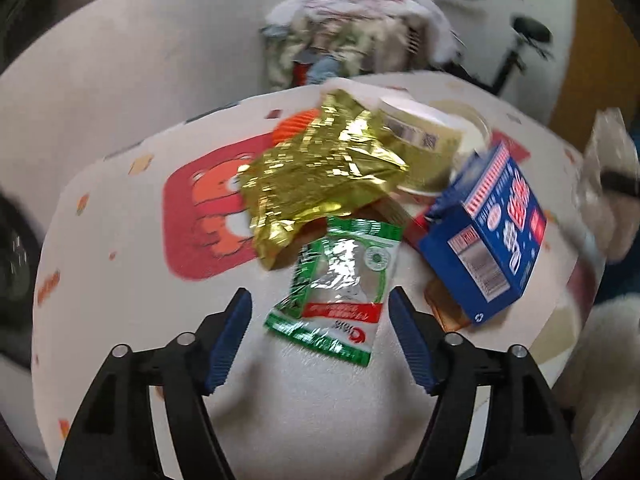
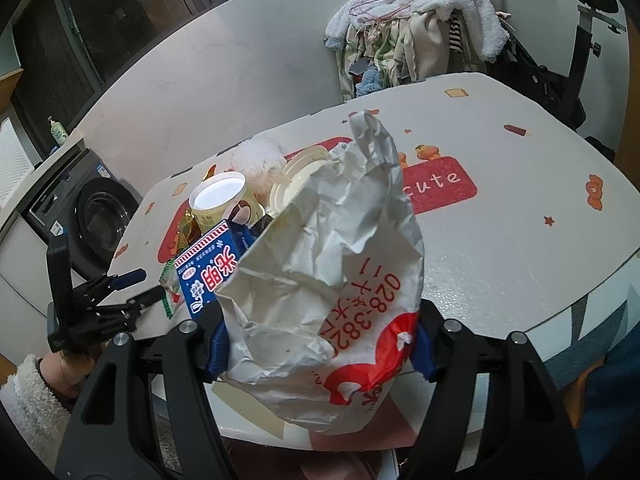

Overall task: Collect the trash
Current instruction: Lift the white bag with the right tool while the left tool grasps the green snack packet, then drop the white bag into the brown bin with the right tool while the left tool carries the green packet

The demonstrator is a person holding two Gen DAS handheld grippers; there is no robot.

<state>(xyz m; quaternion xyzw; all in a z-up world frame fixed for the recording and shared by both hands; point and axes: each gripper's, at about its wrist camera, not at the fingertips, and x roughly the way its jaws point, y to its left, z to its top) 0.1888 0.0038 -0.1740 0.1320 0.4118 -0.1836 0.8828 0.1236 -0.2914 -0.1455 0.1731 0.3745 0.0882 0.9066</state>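
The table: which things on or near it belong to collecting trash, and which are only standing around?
Belong to the job:
- green sachet, between the open left tool fingers
- gold foil wrapper
- blue carton
- empty cup
- white paper bag, held in the right tool

Just lying about:
- clothes pile
- washing machine
- exercise bike

dark windows (image 2: 120,20), washing machine (image 2: 96,216), clothes heap (image 2: 420,32), exercise bike (image 2: 576,52)

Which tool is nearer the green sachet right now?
Left. The left tool is open with the green sachet lying between its fingers; the right tool is off to the side, shut on the white paper bag.
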